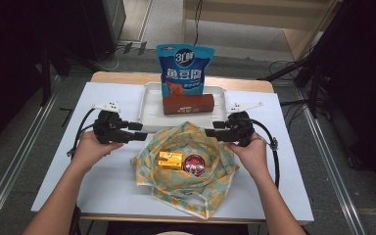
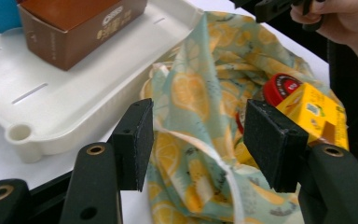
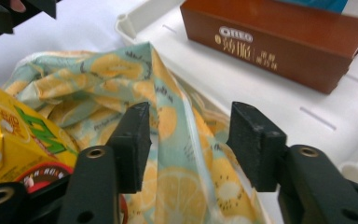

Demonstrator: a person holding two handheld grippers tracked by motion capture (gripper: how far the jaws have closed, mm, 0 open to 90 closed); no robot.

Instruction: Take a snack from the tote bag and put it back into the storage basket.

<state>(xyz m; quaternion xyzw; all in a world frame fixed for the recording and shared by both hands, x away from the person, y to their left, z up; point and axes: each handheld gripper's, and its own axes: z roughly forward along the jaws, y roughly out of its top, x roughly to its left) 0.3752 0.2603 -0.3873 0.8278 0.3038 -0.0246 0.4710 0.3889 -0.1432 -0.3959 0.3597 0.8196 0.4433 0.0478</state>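
A lemon-print cloth bag (image 1: 186,171) lies open mid-table, holding a yellow carton (image 1: 170,159) and a red-lidded round tin (image 1: 194,164). My left gripper (image 1: 146,136) is at the bag's left rim, open, with the bag's edge (image 2: 191,140) between its jaws. My right gripper (image 1: 208,132) is at the right rim, open, straddling a fold of the bag (image 3: 186,140). The yellow carton (image 2: 314,114) and tin (image 2: 279,88) show past the left jaws; the carton (image 3: 14,135) shows at the left of the right gripper view.
Behind the bag a white tray (image 1: 152,110) holds a brown Oreo box (image 1: 188,104) and a blue snack pouch (image 1: 185,68) standing upright. A white sheet (image 1: 103,161) covers the table, with bare room at both sides.
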